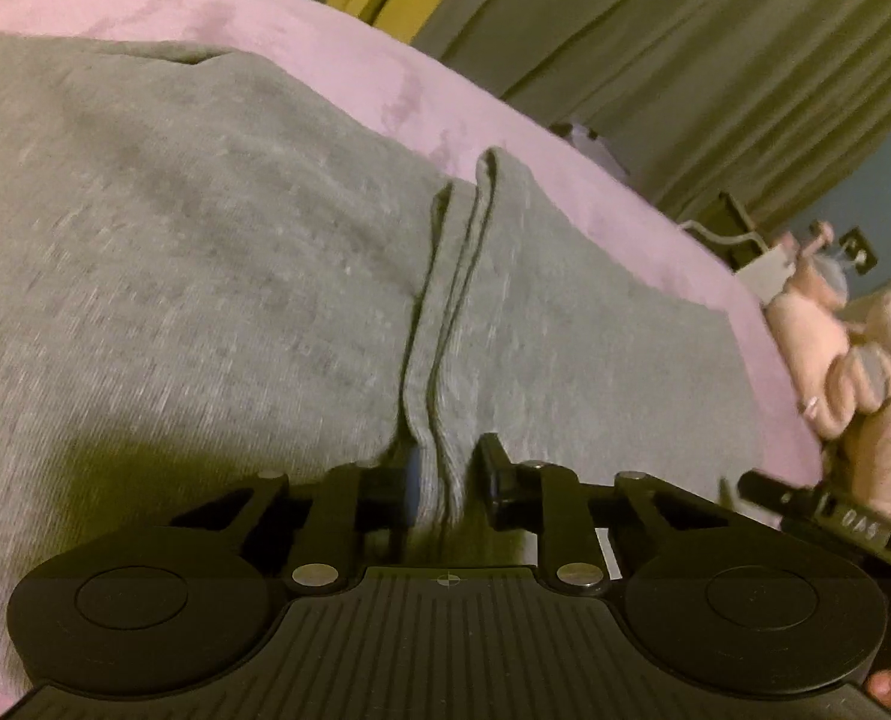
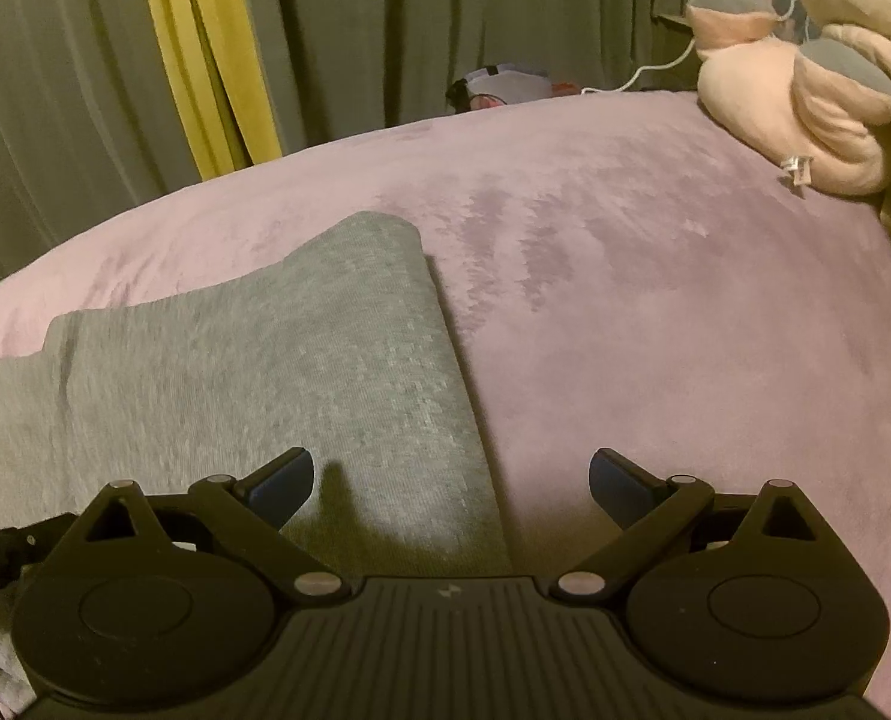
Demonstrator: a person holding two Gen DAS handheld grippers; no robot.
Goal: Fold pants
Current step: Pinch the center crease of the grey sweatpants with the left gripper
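Between the fingers of my left gripper (image 1: 448,480) sits a bunched ridge of grey fabric, and the jaws are pinched in on it, gripping the edge of the pants (image 1: 217,276) where two layers stand up in a narrow fold. My right gripper (image 2: 451,489) hovers with its jaws spread wide and nothing caught between them, straddling the right-hand edge of the same garment, one finger over the cloth and the other over the bedding. Out from there the pants lie flat across the pink blanket (image 2: 655,324) on the bed, already doubled over lengthwise by the look of the stacked edges. Farther off are the grey curtains (image 2: 385,30) and some plush toys (image 2: 805,102) at the far corner. I judge I am at the grasping stage of a fold: one side is secured, the other not yet. Next I need the right jaws lowered and closed on that edge, so both corners can lift together and carry over evenly.
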